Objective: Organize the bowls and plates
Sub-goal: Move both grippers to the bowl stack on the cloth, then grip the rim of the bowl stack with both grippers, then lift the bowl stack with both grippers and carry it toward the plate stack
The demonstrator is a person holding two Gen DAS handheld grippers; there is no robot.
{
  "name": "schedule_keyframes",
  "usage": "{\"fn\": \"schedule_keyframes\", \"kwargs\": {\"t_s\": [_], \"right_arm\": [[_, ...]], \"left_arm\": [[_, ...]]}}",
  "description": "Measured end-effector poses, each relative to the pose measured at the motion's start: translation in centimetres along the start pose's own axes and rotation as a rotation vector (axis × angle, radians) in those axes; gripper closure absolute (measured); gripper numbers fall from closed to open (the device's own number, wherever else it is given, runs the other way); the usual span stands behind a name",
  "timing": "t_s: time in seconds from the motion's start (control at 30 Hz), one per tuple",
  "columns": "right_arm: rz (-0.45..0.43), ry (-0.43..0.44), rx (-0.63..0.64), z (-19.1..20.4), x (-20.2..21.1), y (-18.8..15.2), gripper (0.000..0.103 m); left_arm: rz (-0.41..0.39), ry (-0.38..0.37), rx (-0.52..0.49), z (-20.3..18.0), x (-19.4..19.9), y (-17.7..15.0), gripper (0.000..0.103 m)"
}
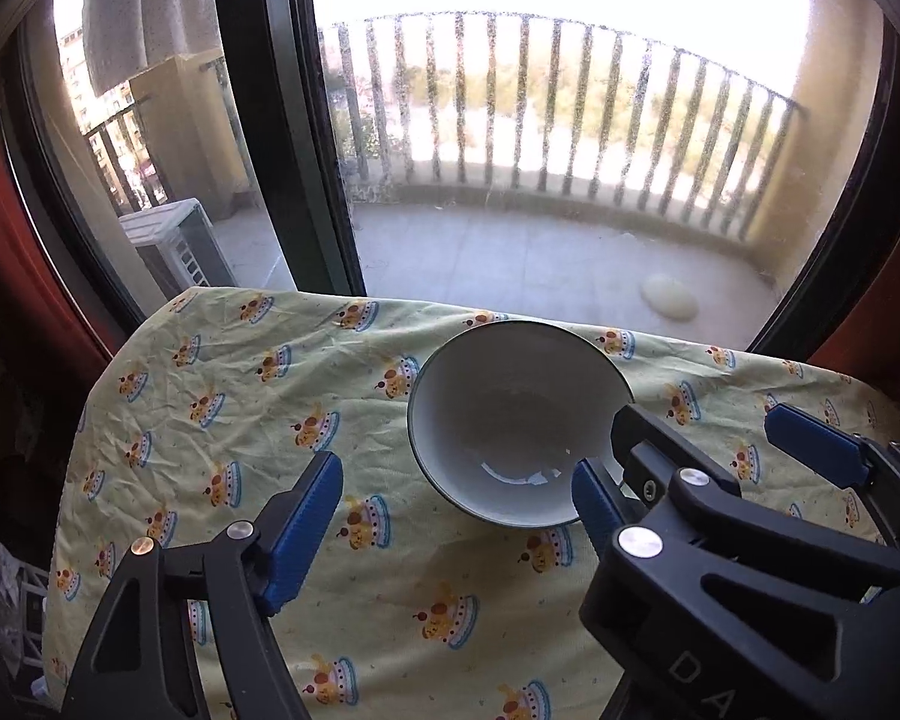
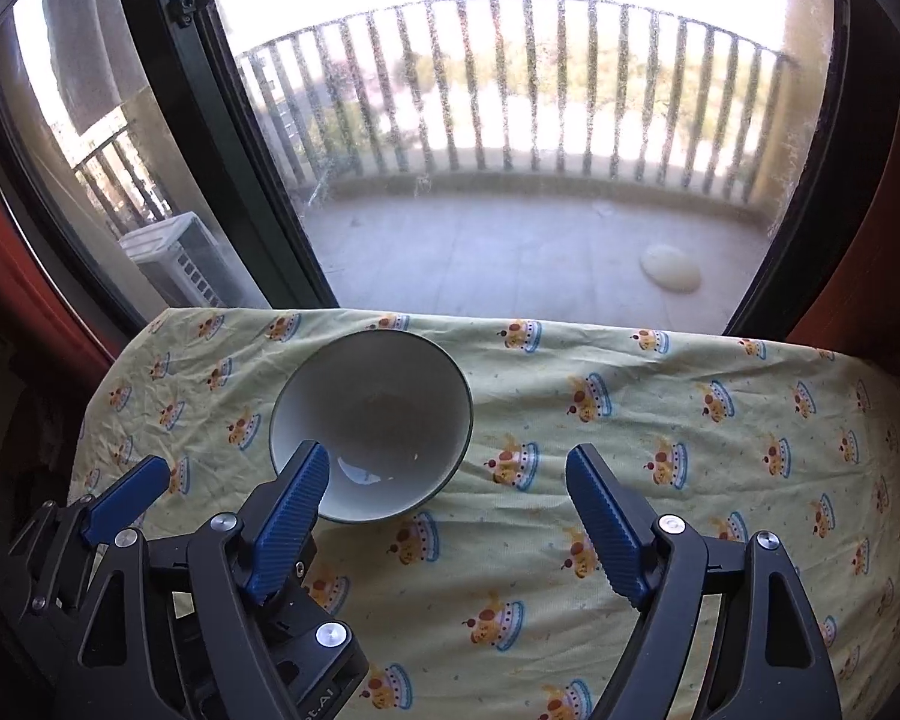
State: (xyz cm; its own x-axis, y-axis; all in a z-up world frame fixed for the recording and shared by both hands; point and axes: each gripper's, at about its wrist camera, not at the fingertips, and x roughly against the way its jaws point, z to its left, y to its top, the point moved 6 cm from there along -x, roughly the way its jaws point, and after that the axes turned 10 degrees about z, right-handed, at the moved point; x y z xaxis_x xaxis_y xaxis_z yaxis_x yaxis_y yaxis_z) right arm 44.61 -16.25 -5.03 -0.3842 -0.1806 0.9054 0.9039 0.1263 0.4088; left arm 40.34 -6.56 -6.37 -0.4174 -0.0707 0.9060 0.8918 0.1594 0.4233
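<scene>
- Left wrist view: the left gripper [image 1: 453, 531] hangs low over the table, its blue-padded jaws spread wide apart with nothing between them.
- A white bowl [image 1: 519, 423] with a dark rim stands upright on the yellow patterned tablecloth [image 1: 222, 384], toward the far side of the table and near the window [image 1: 570, 180].
- The bowl lies just ahead of the left gripper's right-hand finger; I cannot tell whether that pad touches the rim.
- At the right of the same view the right gripper [image 1: 690, 450] reaches in, one blue pad at the bowl's near right edge, the other out over bare cloth.
- From the right wrist view, the right gripper [image 2: 447, 489] also stands open, jaws well apart and gripping nothing.
- Its left-hand finger overlaps the bowl [image 2: 372, 402] at the near rim; the right-hand finger is over cloth, apart from the bowl.
- The left gripper [image 2: 126, 498] shows at the lower left, beside the bowl.
- Beyond the glass are a balcony railing [image 2: 540, 90] and an air-conditioner unit [image 2: 180, 258].
</scene>
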Motion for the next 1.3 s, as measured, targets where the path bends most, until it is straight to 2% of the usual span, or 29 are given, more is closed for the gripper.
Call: {"fn": "schedule_keyframes", "kwargs": {"t_s": [0.17,0.3,0.37,0.53,0.6,0.67,0.97,1.13,1.3], "right_arm": [[0.003,0.011,0.026,0.1,-2.6,1.3,0.018],[-0.009,0.011,0.020,0.1,-4.6,2.0,0.018],[-0.009,-0.022,0.033,0.1,-5.6,2.2,0.018],[0.043,0.014,0.014,-0.3,-8.1,2.2,0.020],[0.062,0.006,0.005,-0.4,-8.9,2.2,0.031],[0.067,0.012,0.007,-0.2,-9.3,2.2,0.036],[0.104,0.032,-0.014,-0.3,-11.2,2.5,0.073],[0.108,0.024,-0.018,-0.6,-11.7,2.5,0.082],[0.110,0.019,-0.036,-0.8,-11.5,2.4,0.084]], "left_arm": [[0.003,0.029,0.004,0.2,-2.1,0.8,0.023],[0.018,0.093,0.005,0.5,-3.8,1.3,0.039],[0.039,0.073,0.006,0.4,-4.8,1.3,0.041],[0.063,0.068,-0.006,0.2,-6.7,1.4,0.053],[0.063,0.057,0.000,0.3,-7.2,1.4,0.054],[0.069,0.038,0.014,0.5,-7.8,1.5,0.057],[0.096,0.040,0.019,0.4,-9.3,1.8,0.075],[0.104,0.086,0.027,0.5,-9.6,1.8,0.081],[0.118,0.075,0.020,0.6,-9.5,1.7,0.082]]}}
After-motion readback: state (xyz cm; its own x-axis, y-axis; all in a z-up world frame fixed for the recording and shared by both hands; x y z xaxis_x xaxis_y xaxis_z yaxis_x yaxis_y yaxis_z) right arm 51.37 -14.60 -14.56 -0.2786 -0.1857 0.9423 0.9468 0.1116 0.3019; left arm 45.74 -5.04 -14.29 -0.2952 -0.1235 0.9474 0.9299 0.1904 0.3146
